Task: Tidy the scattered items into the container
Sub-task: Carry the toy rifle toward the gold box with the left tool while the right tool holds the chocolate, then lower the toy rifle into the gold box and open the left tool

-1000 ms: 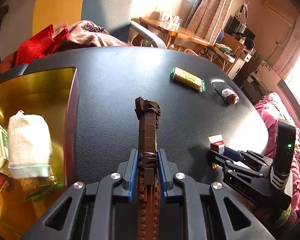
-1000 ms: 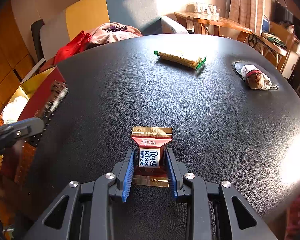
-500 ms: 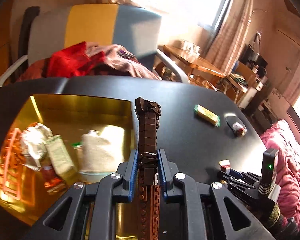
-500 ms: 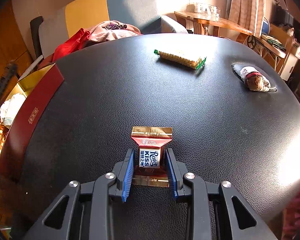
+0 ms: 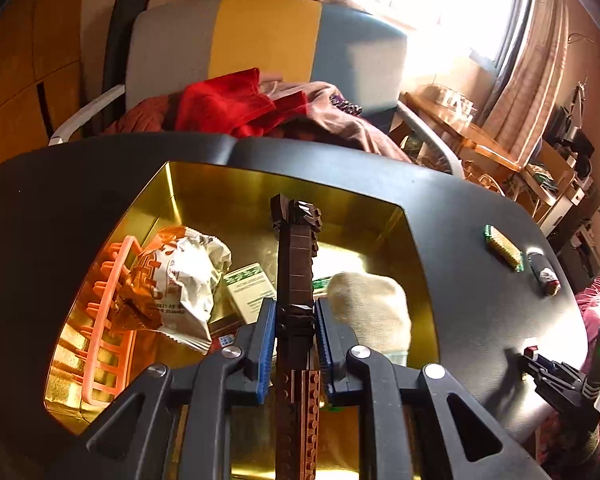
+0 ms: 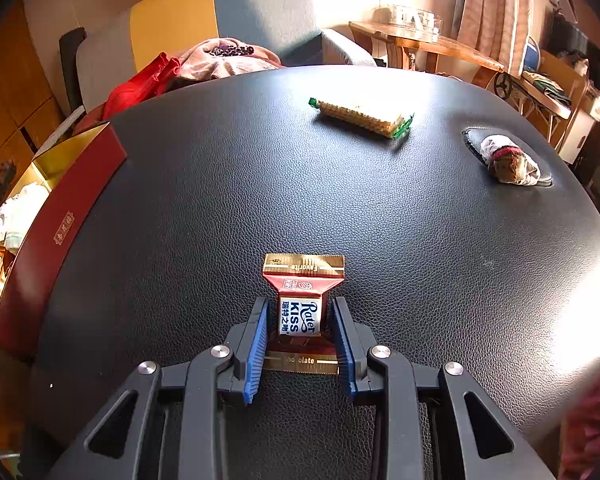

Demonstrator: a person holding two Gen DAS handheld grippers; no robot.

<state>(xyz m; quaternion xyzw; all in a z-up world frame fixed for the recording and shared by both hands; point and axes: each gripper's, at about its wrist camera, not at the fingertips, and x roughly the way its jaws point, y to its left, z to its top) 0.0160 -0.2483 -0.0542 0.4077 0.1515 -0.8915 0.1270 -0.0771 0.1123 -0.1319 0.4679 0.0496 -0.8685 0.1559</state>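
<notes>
Overhead, left gripper [image 5: 295,316] (box [image 5: 416,264] below)

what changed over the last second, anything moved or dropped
The left gripper, still shut on the long brown brick-built piece, swung left from over the black table to above the gold-lined box. Nothing released. The right gripper stayed around the red-and-gold chocolate wrapper on the table.

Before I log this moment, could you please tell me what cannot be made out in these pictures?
- Left wrist view: the brick stick's lower end is cut off by the bottom edge.
- Left wrist view: the box floor is partly hidden by the left gripper.
- Right wrist view: the wrapped snack label is too small.
</notes>
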